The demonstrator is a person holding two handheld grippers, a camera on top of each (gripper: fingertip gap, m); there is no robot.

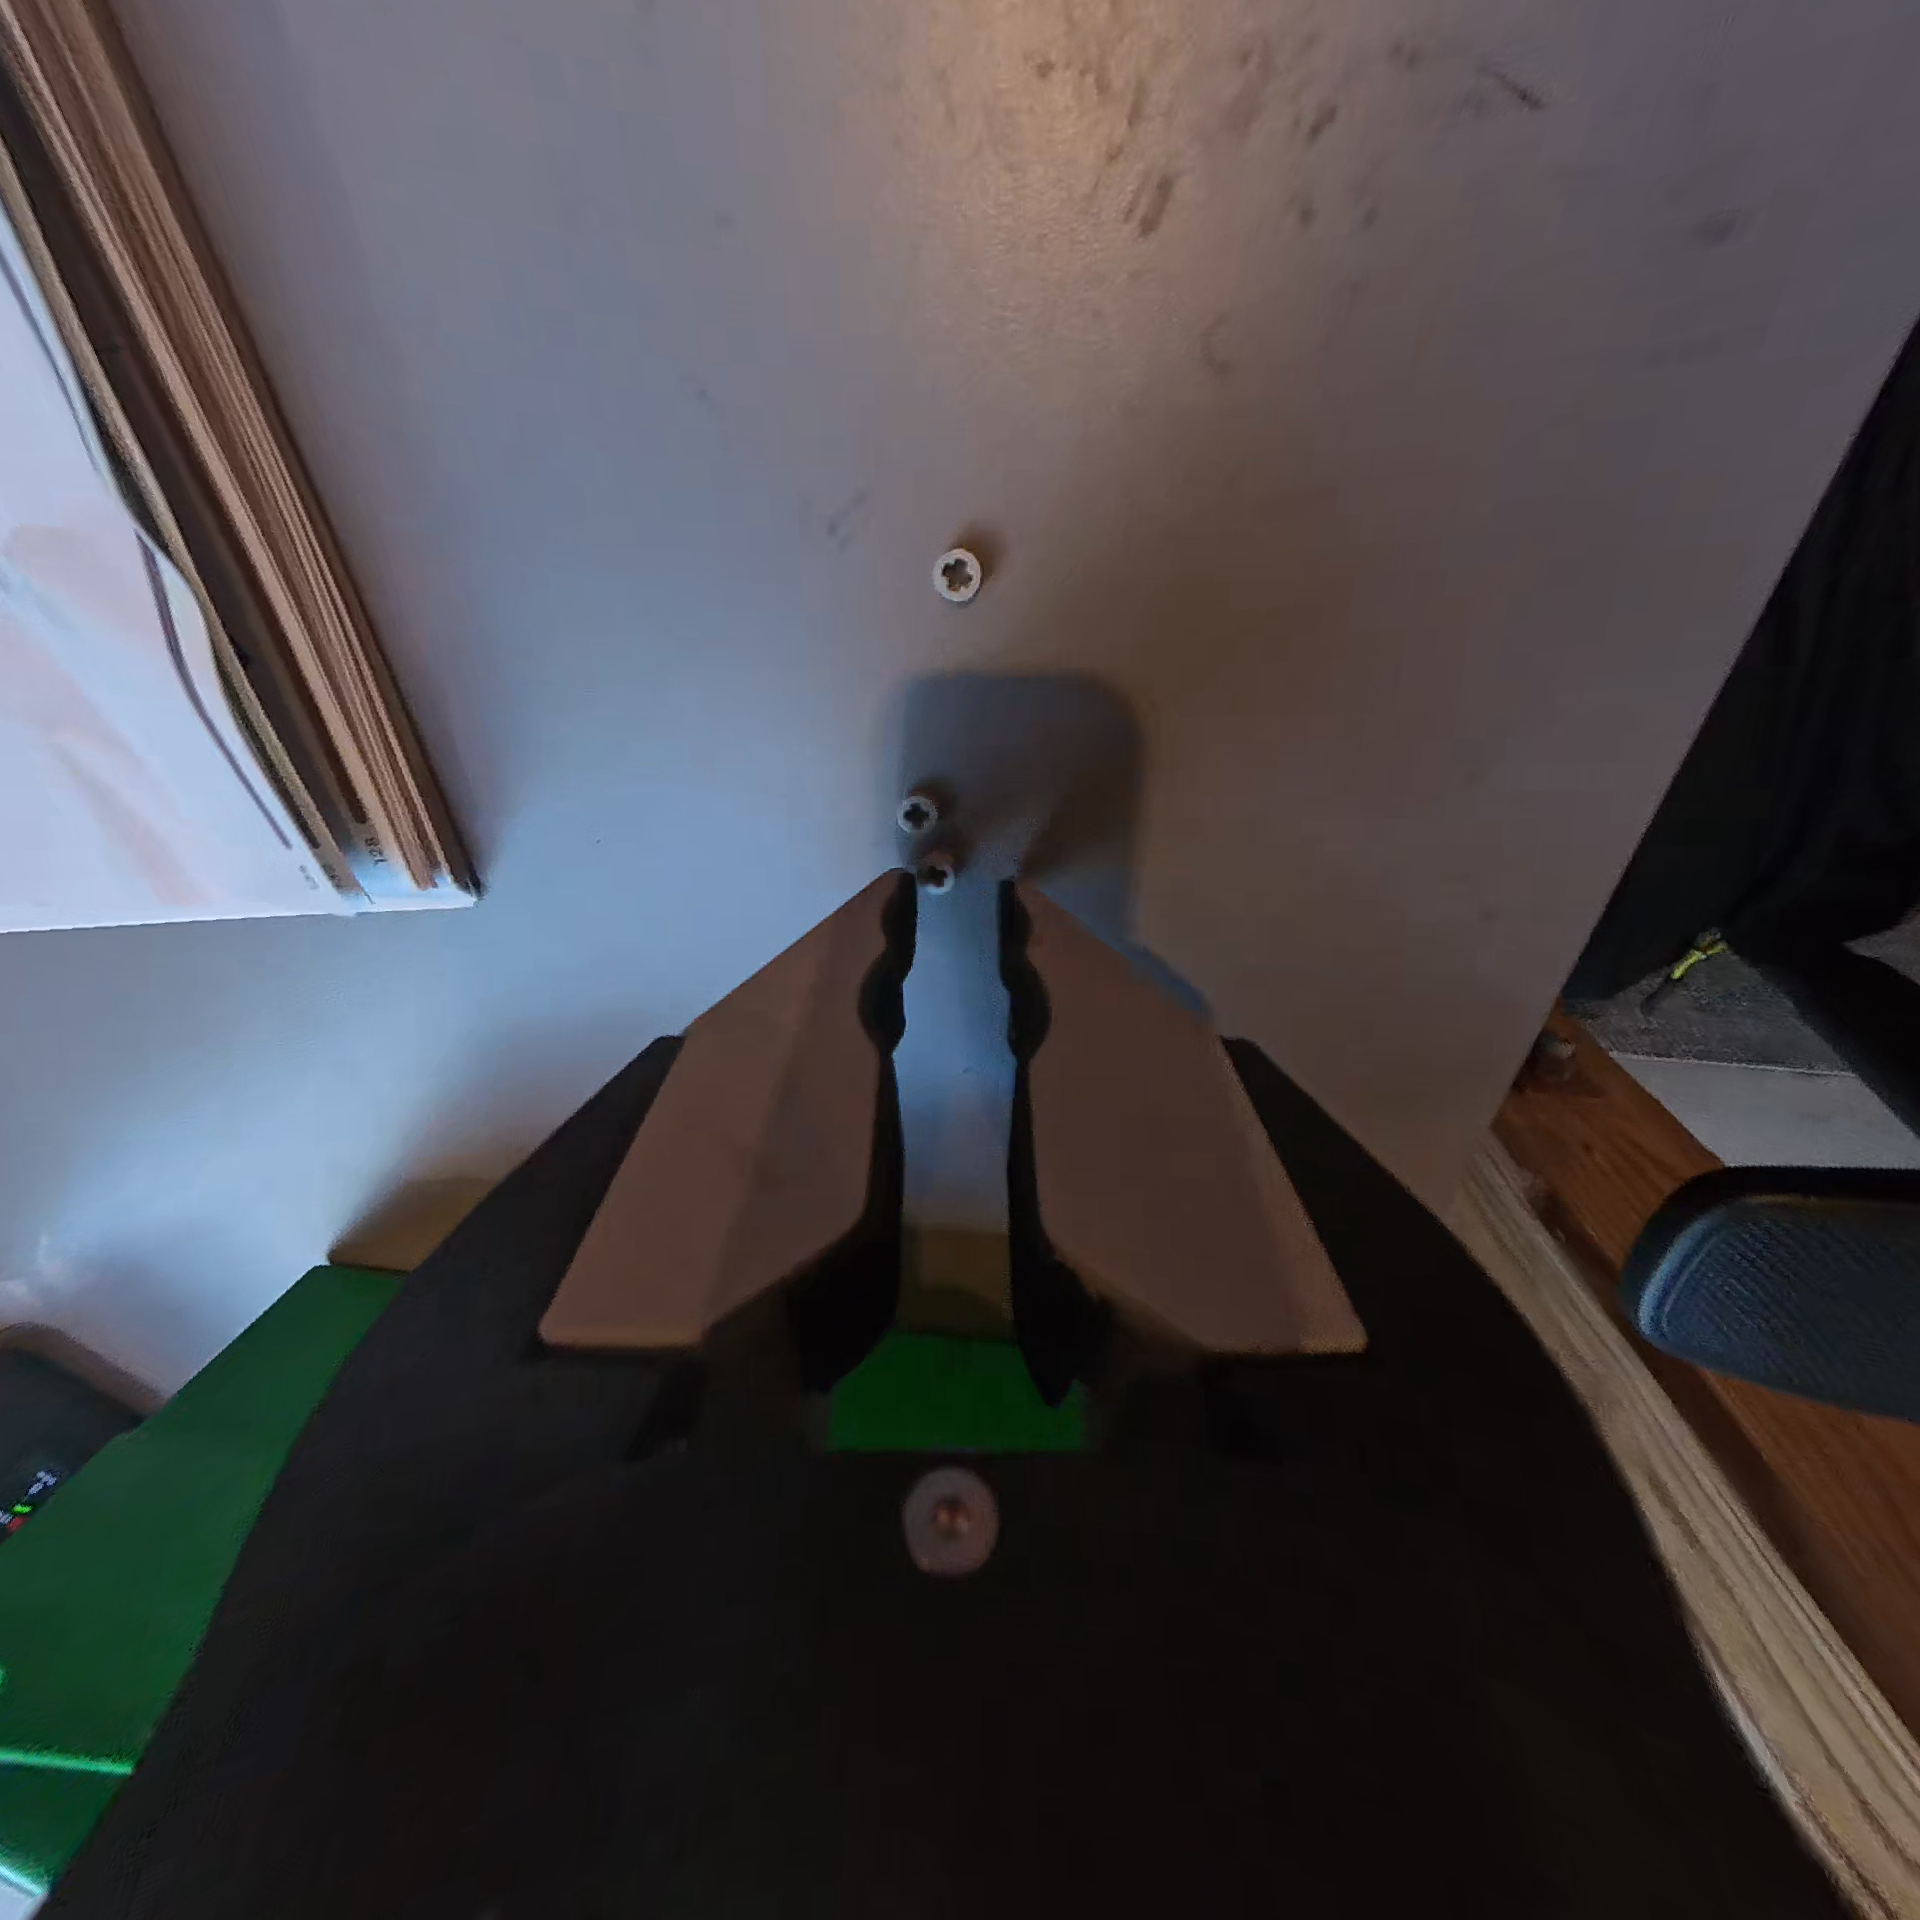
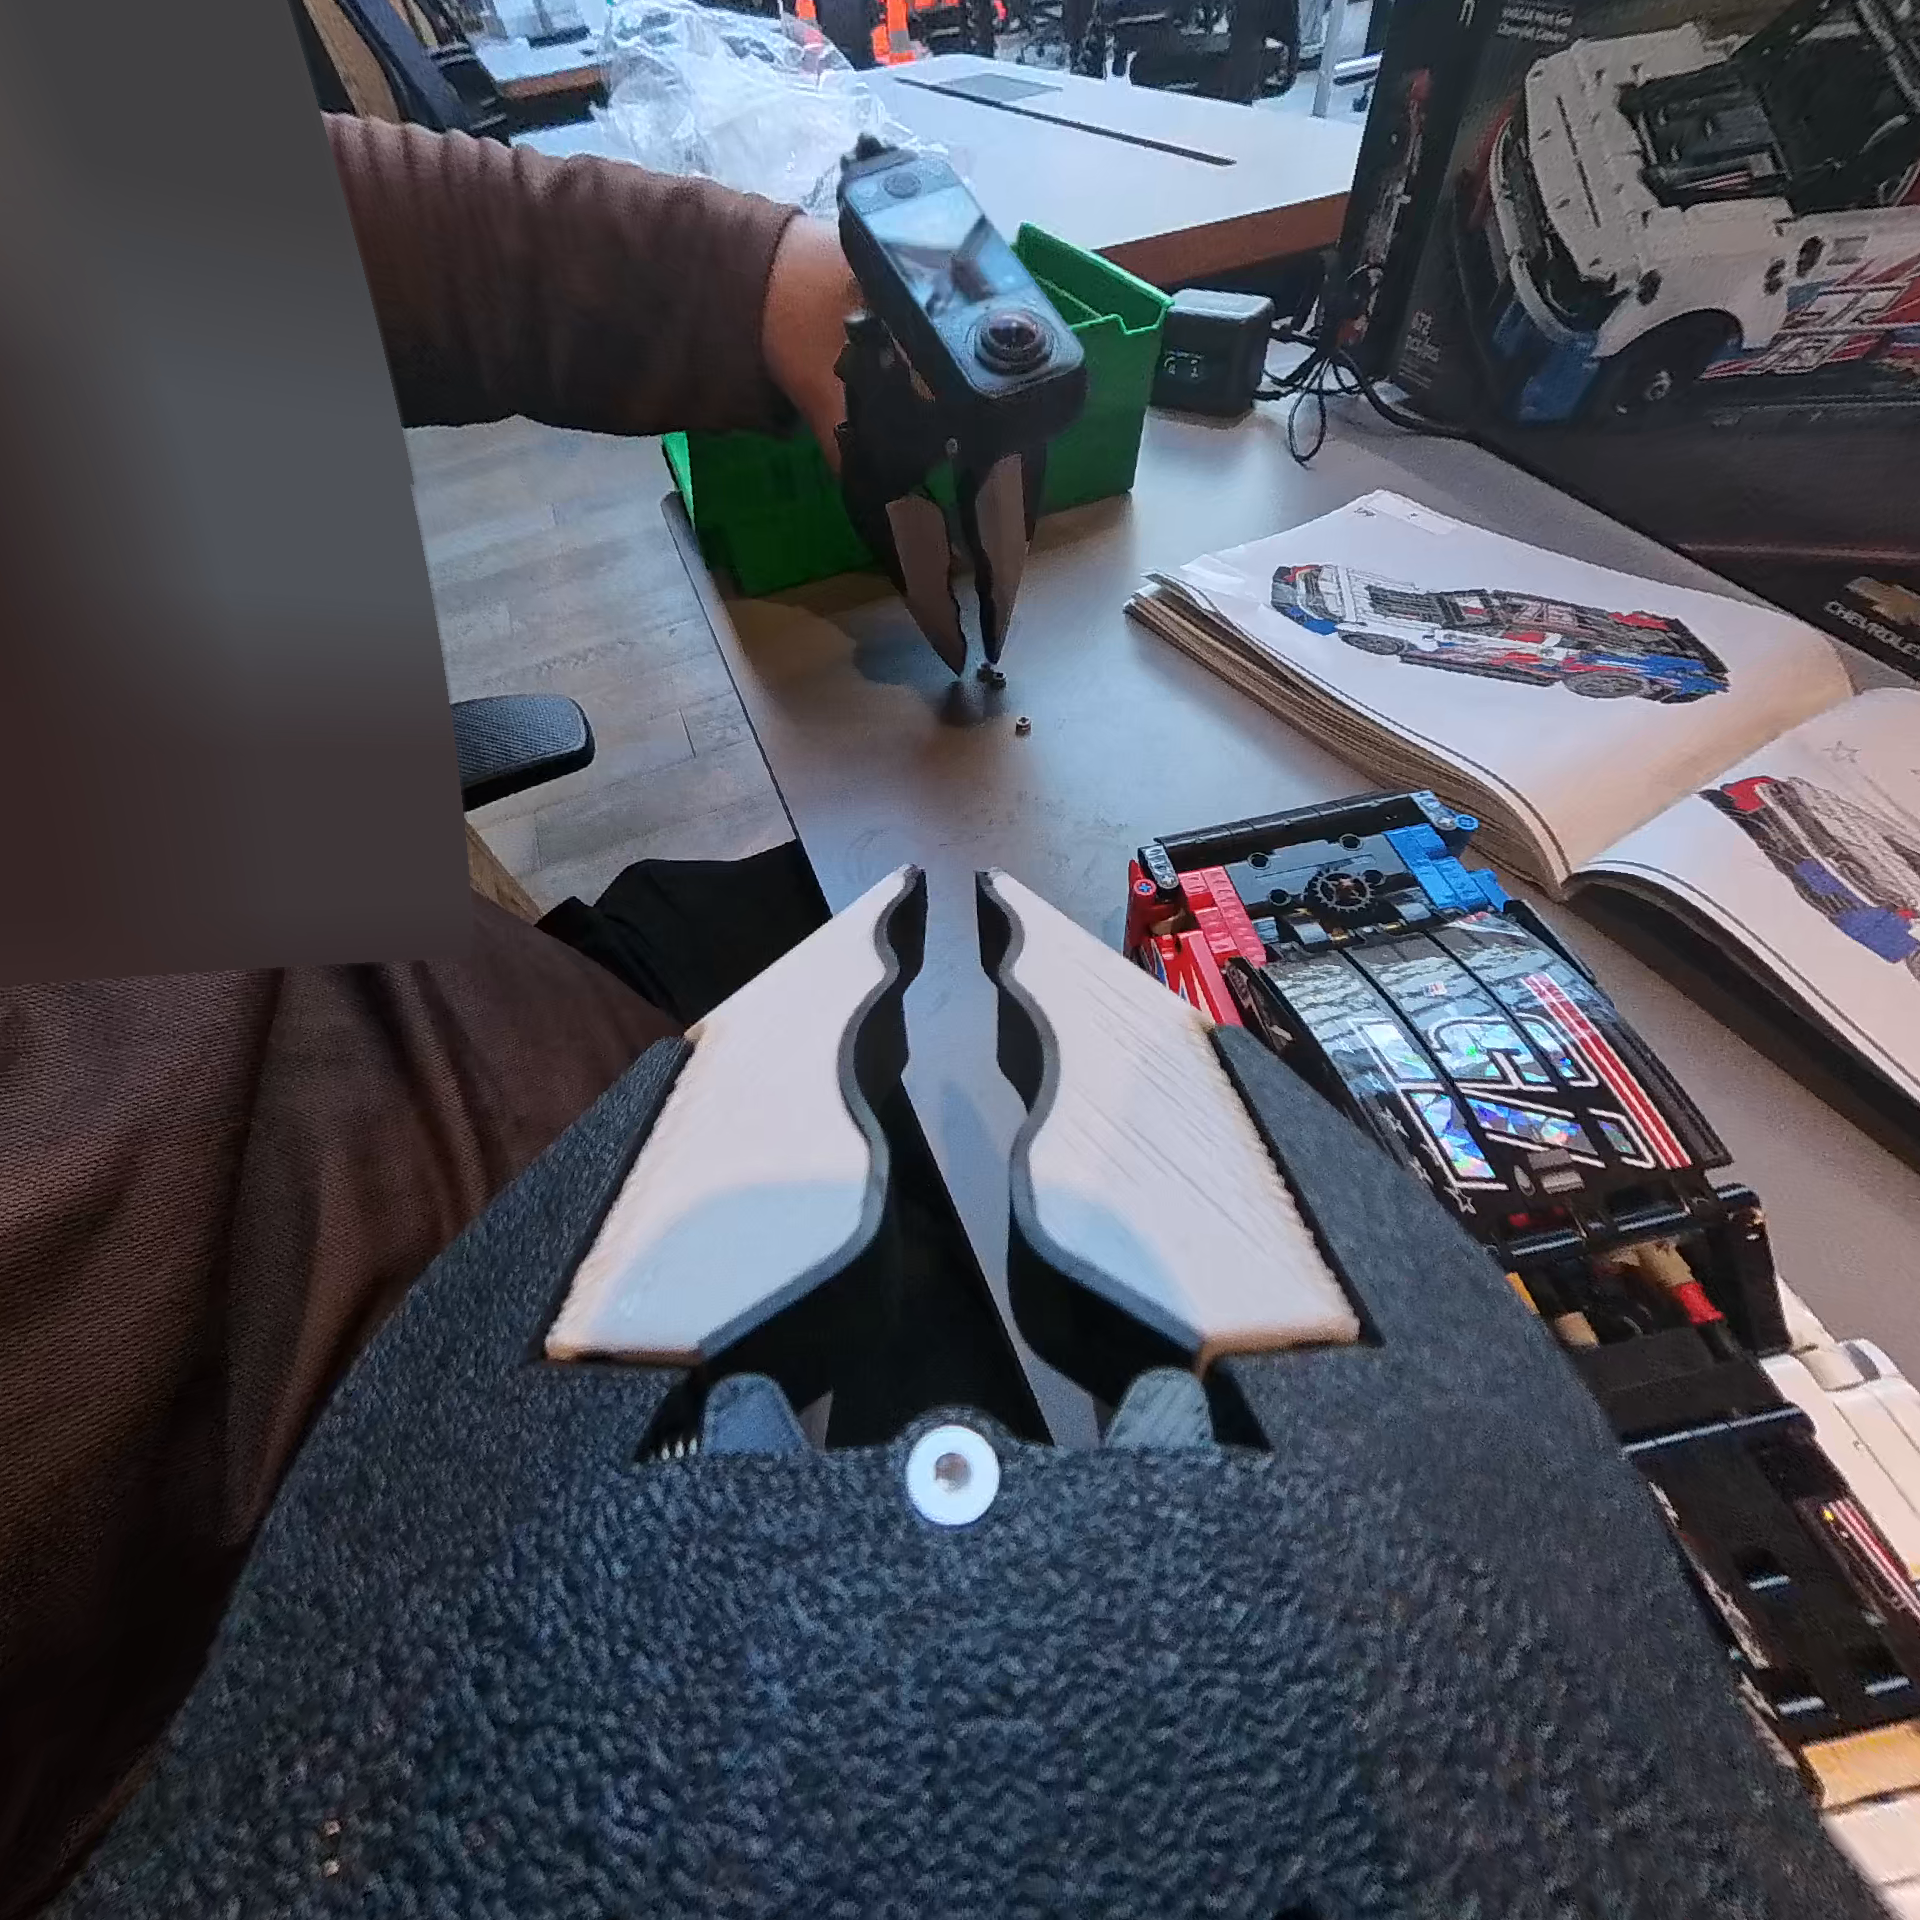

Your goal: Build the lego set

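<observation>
My left gripper (image 1: 958, 881) points down at the grey table (image 1: 1039, 312), its tips just above the surface. Its jaws stand narrowly open. A small light grey lego bush (image 1: 940, 871) lies between the tips, beside the left finger. A second bush (image 1: 917, 814) lies just beyond it and a third (image 1: 961, 577) farther off. The right wrist view shows this gripper (image 2: 971, 660) from the front, over one small piece (image 2: 992, 673). My right gripper (image 2: 951, 878) hovers near the table's front edge, narrowly open and empty. The part-built lego car (image 2: 1455, 1091) sits to its right.
An open instruction booklet (image 2: 1507, 665) lies at the right, also in the left wrist view (image 1: 156, 623). The set's box (image 2: 1662, 208) stands behind it. A green bin (image 2: 1091, 416) sits behind the left gripper, with a black charger (image 2: 1210, 353) beside it. A chair armrest (image 2: 520, 738) is beside the table's left edge. The grippers' ends are close to 30 cm from one another.
</observation>
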